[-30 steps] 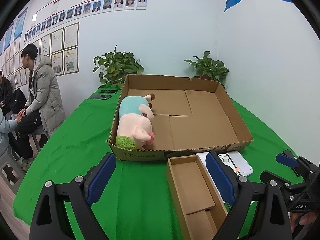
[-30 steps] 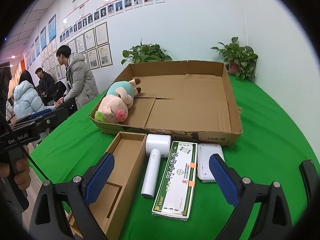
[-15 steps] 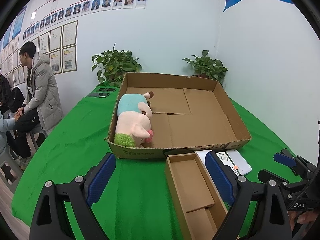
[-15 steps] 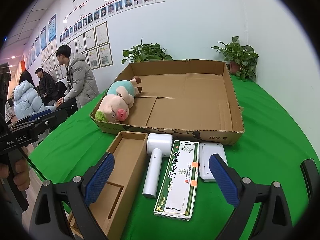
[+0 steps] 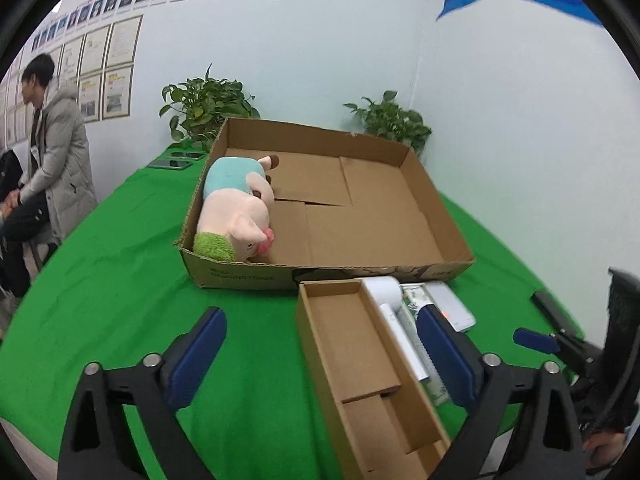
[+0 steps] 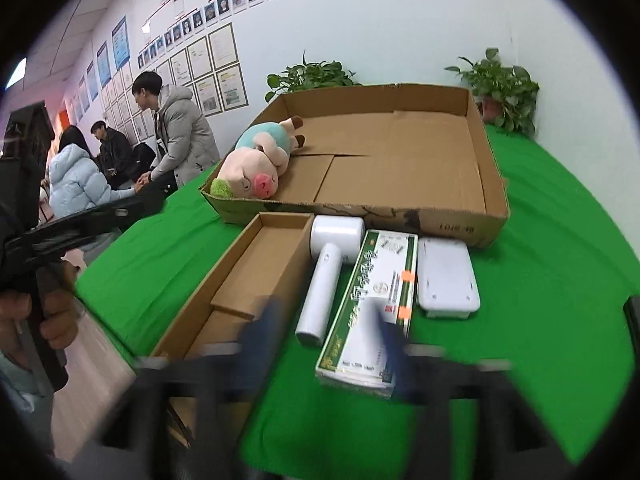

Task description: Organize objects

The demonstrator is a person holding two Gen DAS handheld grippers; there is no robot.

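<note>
A large shallow cardboard box (image 5: 440, 216) sits on the green table with a plush pig (image 5: 236, 216) lying in its left end. In front of it lie a narrow brown box (image 5: 352, 344), a white handheld device (image 6: 324, 280), a green-and-white carton (image 6: 376, 292) and a flat white device (image 6: 446, 276). My left gripper (image 5: 320, 320) hovers over the narrow box, jaws opening, gripping nothing. My right gripper (image 6: 326, 332) is motion-blurred above the near ends of the handheld device and carton. Its jaws are closing, and the pads touch neither item.
Two potted plants (image 5: 208, 108) stand at the table's far edge, with phones (image 5: 172, 163) beside the left one. People sit on the left (image 6: 176, 136), beyond the table's rounded edge. The right gripper (image 5: 560, 340) shows at the right of the left wrist view.
The right gripper has dipped toward the carton and handheld device and is now blurred, its view tilted. The left view has turned slightly; its pads stand a little wider.
</note>
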